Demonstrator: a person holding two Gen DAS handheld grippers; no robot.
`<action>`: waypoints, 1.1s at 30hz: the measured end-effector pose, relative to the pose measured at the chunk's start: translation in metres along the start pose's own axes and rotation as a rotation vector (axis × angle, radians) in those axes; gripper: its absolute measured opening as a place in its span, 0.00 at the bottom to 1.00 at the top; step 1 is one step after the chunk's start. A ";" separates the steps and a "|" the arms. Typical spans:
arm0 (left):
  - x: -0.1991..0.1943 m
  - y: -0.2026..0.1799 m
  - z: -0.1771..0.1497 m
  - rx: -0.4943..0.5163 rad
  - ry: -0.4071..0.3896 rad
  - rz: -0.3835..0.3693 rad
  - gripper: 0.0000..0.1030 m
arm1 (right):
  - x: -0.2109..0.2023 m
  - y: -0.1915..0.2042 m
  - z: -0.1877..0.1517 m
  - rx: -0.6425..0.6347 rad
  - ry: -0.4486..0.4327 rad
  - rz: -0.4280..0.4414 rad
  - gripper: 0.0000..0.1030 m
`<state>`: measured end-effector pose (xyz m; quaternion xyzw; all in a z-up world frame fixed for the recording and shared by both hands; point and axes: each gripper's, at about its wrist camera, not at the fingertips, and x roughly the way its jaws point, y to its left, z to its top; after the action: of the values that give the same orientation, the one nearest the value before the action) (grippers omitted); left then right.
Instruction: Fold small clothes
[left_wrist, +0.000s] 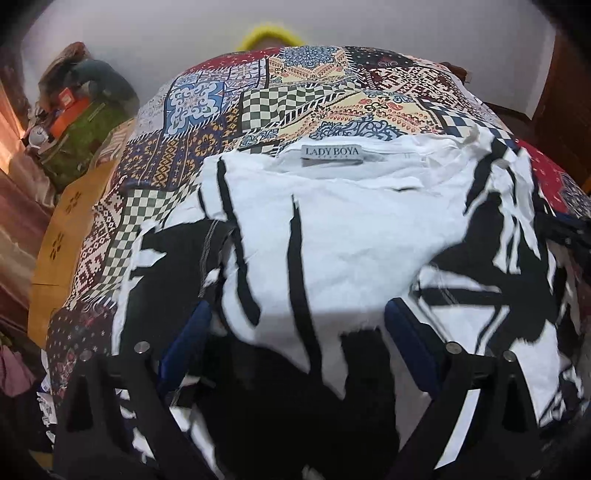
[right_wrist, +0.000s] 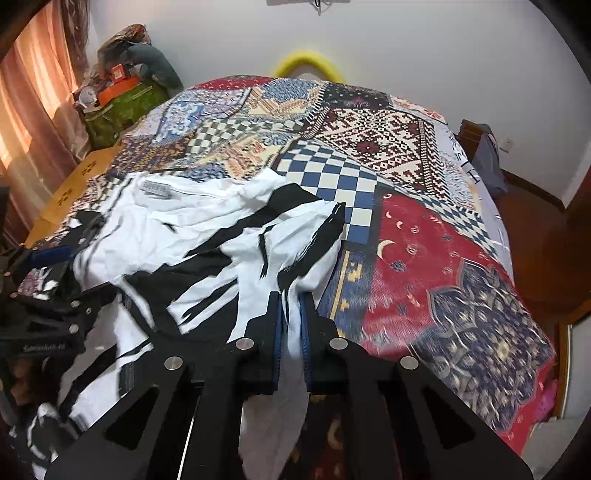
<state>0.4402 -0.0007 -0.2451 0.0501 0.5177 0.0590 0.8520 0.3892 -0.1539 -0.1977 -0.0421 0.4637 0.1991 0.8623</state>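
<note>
Garment (left_wrist: 332, 236), white with black brush-stroke print, lay crumpled on a bed under a patchwork bedspread (right_wrist: 436, 229), toward its near left part; grey neck label (left_wrist: 331, 156) faced up at the far edge of the cloth. Right gripper (right_wrist: 291, 325): fingers (right_wrist: 267, 321) drawn together and clamped on a fold of white fabric at the garment's right edge, the cloth passing between the blue pads and hanging below them. Left gripper (left_wrist: 295, 321): fingers (left_wrist: 410, 332) stood well apart over the near part of the garment, cloth lying between them, pads not pressing on it. Left gripper also showed at the left edge of the right wrist view. Yellow curved object (right_wrist: 306, 64) stood beyond the bed's far end. Cluttered pile (right_wrist: 122, 88) sat by the curtain (right_wrist: 33, 92) at far left.
</note>
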 end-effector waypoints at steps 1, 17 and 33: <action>-0.006 0.003 -0.003 0.008 -0.003 0.000 0.93 | -0.007 0.000 -0.002 -0.001 -0.005 -0.001 0.09; -0.083 0.127 -0.113 -0.144 0.038 -0.002 0.93 | -0.106 0.001 -0.110 0.044 0.033 0.090 0.42; -0.104 0.156 -0.227 -0.325 0.133 -0.217 0.69 | -0.099 0.034 -0.185 0.115 0.098 0.101 0.57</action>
<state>0.1837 0.1428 -0.2358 -0.1481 0.5587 0.0525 0.8144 0.1822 -0.2002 -0.2178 0.0215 0.5174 0.2131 0.8285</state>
